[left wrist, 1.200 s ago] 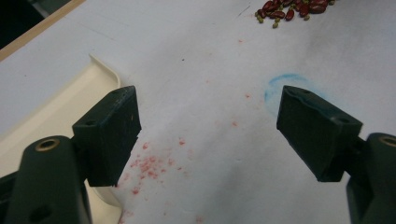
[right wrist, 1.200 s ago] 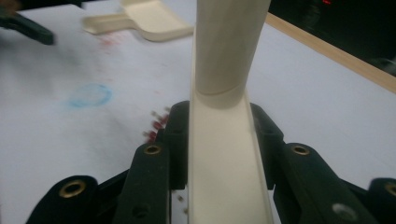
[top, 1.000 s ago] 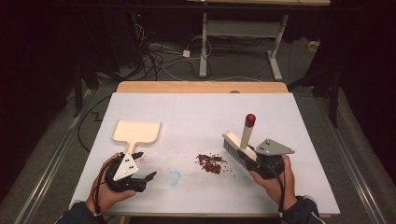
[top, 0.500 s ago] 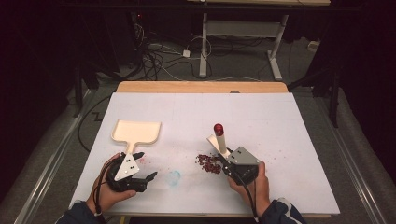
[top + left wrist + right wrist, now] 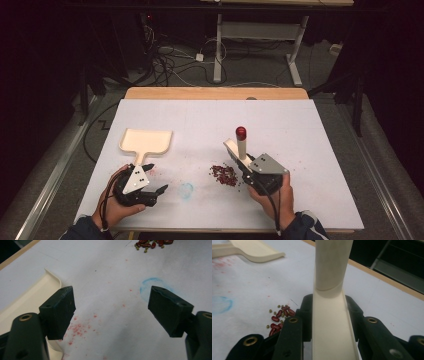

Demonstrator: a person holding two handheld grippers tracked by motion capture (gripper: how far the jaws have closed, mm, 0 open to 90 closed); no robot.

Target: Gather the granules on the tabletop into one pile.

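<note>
A cream dustpan [image 5: 146, 140] lies flat on the white table sheet at the left, and its rim [image 5: 25, 300] runs beside my left jaw. My left gripper [image 5: 156, 178] is open just in front of the pan's handle, with nothing between the jaws [image 5: 112, 302]. My right gripper [image 5: 248, 172] is shut on a cream hand brush [image 5: 240, 142] with a red tip, held upright and tilted. The brush handle [image 5: 332, 277] rises between the jaws of my right gripper [image 5: 329, 312]. A small pile of red beans [image 5: 223, 174] lies just left of the brush, with a few green ones [image 5: 279, 320].
A faint blue ring [image 5: 186, 189] is drawn on the sheet between the grippers, and red speckles [image 5: 80, 327] stain it near the pan handle. The table's wooden back edge [image 5: 215, 93] shows beyond the sheet. Cables and a desk frame stand on the floor behind.
My right gripper swung the brush left to the bean pile, then drew back slightly to the right. The left gripper and the dustpan have stayed put.
</note>
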